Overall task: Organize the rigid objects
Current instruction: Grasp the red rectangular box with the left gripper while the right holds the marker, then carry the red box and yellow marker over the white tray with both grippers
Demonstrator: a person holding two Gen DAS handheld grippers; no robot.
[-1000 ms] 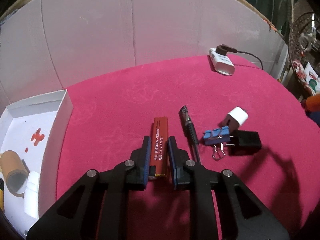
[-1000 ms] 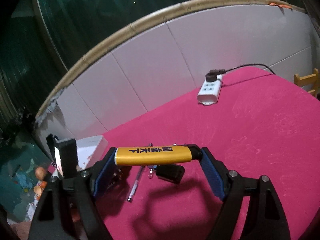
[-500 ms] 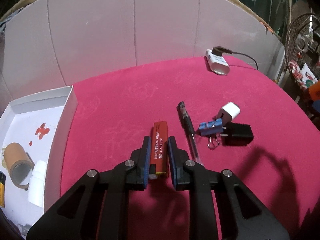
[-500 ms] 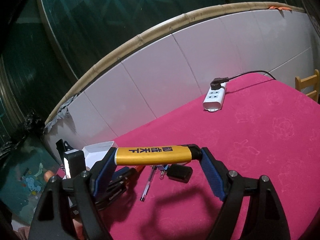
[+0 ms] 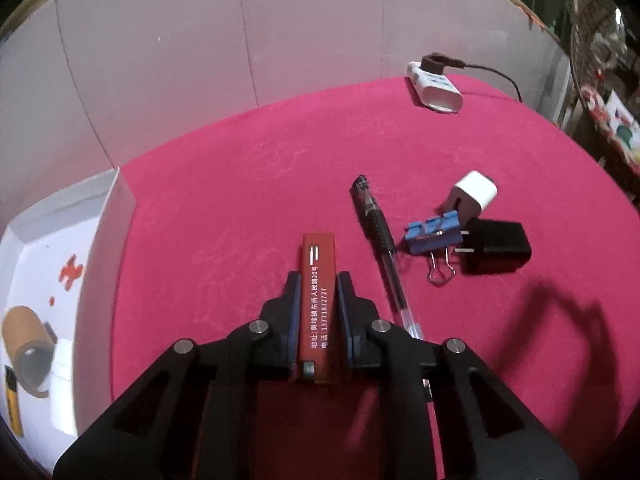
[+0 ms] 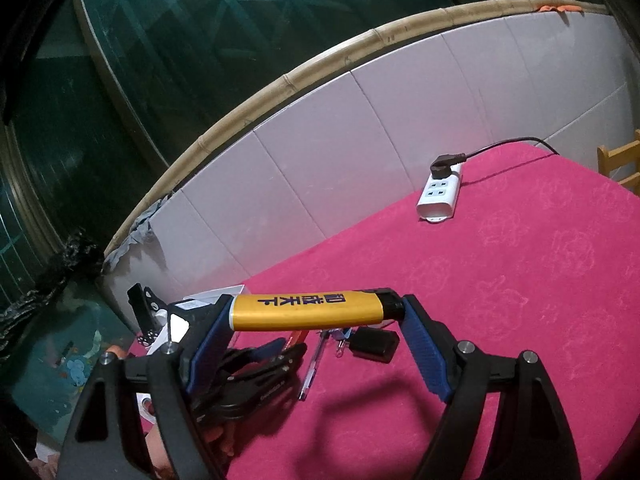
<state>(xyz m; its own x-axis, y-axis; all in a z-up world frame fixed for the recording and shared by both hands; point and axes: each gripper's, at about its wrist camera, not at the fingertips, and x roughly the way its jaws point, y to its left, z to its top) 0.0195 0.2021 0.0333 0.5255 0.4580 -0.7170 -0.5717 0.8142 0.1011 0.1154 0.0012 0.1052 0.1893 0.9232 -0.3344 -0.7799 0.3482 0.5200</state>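
My left gripper (image 5: 318,280) is shut on a red lighter (image 5: 318,272) with white print, which points away over the pink tablecloth. To its right lie a black pen (image 5: 378,236), a blue binder clip (image 5: 434,234), a white charger (image 5: 472,196) and a black charger (image 5: 498,246). My right gripper (image 6: 316,316) is shut on a yellow lighter (image 6: 308,312), gripped end to end and held crosswise above the table. The left gripper (image 6: 260,364) shows below it in the right wrist view, beside the pen (image 6: 314,364) and black charger (image 6: 374,344).
A white box (image 5: 100,240) stands at the table's left edge, holding a tape roll (image 5: 26,344) and another yellow lighter (image 5: 12,404). A white power strip (image 5: 438,90) with a black plug lies by the tiled back wall. A wooden chair (image 6: 620,160) stands at far right.
Both wrists have turned slightly, so the views have shifted a little. The left gripper has come further into the right wrist view. Both grips are unchanged.
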